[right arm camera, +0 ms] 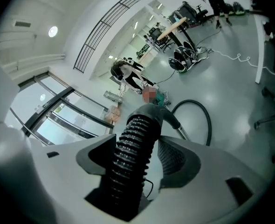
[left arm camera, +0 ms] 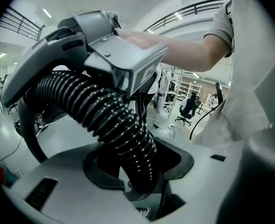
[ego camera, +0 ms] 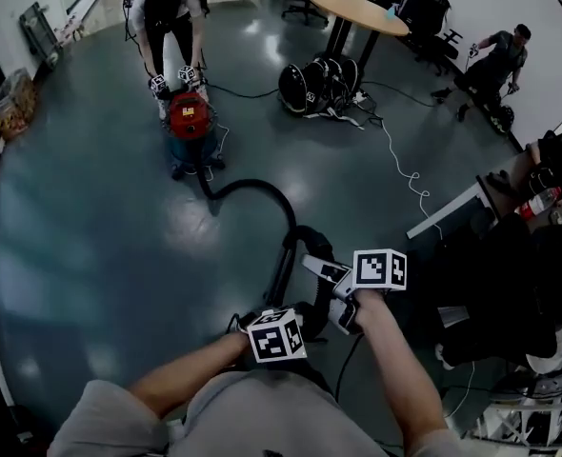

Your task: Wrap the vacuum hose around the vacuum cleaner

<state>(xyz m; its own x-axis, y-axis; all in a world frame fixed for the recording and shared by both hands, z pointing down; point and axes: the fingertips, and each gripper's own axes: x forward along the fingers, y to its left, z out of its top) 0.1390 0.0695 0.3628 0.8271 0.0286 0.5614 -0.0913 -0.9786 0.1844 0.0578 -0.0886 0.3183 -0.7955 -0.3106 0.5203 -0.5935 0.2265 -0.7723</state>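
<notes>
A red vacuum cleaner point(ego camera: 188, 117) stands on the grey floor far ahead. Its black hose point(ego camera: 262, 190) curves across the floor to my two grippers. My left gripper point(ego camera: 307, 318) is low and close to my body, shut on the ribbed hose point(left arm camera: 105, 115), which fills the gap between its jaws. My right gripper point(ego camera: 322, 272) is just above it on the same hose; its grey housing point(left arm camera: 123, 55) shows in the left gripper view. In the right gripper view the hose point(right arm camera: 133, 162) lies against the left jaw, and a gap separates it from the ribbed right pad point(right arm camera: 173, 155), so the right gripper point(right arm camera: 142, 171) is open.
Another person point(ego camera: 171, 17) bends over the vacuum cleaner with two grippers. A round table point(ego camera: 357, 12), black gear point(ego camera: 319, 86) and a white cable point(ego camera: 400, 165) are at the back right. A desk edge point(ego camera: 452, 212) and seated people are close on the right.
</notes>
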